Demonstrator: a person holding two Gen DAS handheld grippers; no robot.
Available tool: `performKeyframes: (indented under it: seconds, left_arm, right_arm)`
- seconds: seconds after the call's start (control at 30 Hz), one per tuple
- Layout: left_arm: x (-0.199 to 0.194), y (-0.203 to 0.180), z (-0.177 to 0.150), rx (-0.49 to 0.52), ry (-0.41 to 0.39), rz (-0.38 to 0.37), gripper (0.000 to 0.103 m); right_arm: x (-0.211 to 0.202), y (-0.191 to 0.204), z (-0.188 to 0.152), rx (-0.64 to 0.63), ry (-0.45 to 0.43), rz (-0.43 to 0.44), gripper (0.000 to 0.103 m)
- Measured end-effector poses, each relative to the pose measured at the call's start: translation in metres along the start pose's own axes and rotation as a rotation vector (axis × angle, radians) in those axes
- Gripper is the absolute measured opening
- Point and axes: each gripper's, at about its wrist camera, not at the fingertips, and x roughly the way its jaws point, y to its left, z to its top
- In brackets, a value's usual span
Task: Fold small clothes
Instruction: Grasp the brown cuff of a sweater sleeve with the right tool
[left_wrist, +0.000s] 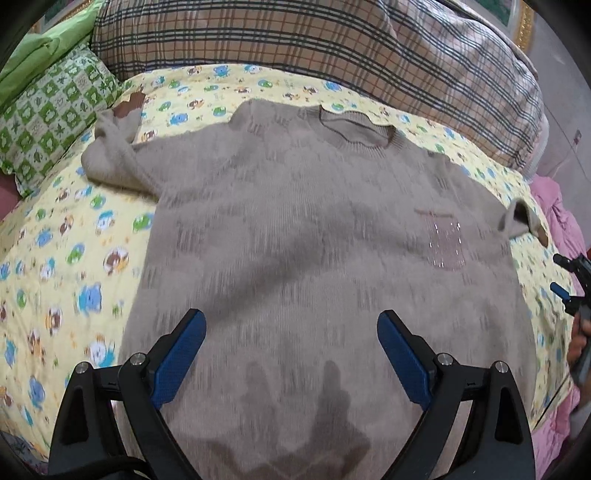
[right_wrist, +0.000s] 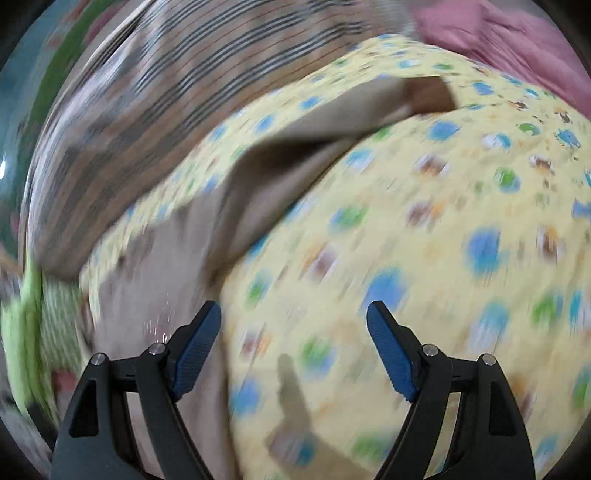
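Fingers (left_wrist: 184, 347) spread, beige sweater (left_wrist: 314, 229) flat — unfolded

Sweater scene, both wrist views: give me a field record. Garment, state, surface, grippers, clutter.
garment: beige knit sweater, round neck, small chest pocket
state: spread flat, front up, not yet folded; one sleeve bunched, the other sleeve angled outward
surface: yellow cartoon-print sheet
left gripper: open, above the sweater's lower body, holding nothing
right gripper: open, over the sheet beside the sweater, holding nothing; view motion-blurred
clutter: plaid bedding, green pillow, pink fabric
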Motion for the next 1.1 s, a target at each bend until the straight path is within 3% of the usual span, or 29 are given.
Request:
performKeyframes:
  seconds: [0.1,0.2,0.3,0.43,0.5,0.53,0.63,0.8,0.97,1.1]
  left_arm:
    - [0.007,-0.002,0.009,-0.001,0.005,0.013,0.095]
    - [0.017,-0.005,0.015,0.001,0.022,0.025,0.095]
    - [0.030,-0.009,0.016,0.004,0.056,0.036,0.095]
    - [0.046,-0.011,0.021,-0.008,0.084,0.045,0.095]
    - [0.052,-0.012,0.025,-0.011,0.086,0.042,0.095]
    - [0.054,-0.013,0.027,-0.014,0.091,0.037,0.095]
    - [0.056,-0.015,0.030,-0.009,0.085,0.015,0.095]
    - [0.058,-0.017,0.024,-0.005,0.113,-0.014,0.095]
    - [0.048,-0.007,0.017,-0.018,0.101,-0.025,0.095]
    - [0.040,0.008,0.012,-0.054,0.094,-0.027,0.095]
  right_arm:
    - [0.008,-0.026,0.047,0.081,-0.055,-0.050,0.079]
    - [0.019,-0.061,0.098,0.210,-0.089,-0.053,0.065]
    - [0.033,-0.086,0.129,0.304,-0.115,-0.097,0.063]
    - [0.042,-0.112,0.156,0.408,-0.158,-0.064,0.062]
    - [0.045,-0.120,0.168,0.412,-0.172,-0.074,0.035]
    - [0.048,-0.121,0.174,0.397,-0.161,-0.104,0.012]
    - [0.044,-0.110,0.176,0.327,-0.163,-0.109,0.011]
    - [0.022,0.000,0.164,-0.046,-0.197,-0.083,0.010]
    - [0.015,0.143,0.119,-0.365,-0.138,0.117,0.010]
    - [0.020,0.254,0.058,-0.570,-0.002,0.335,0.010]
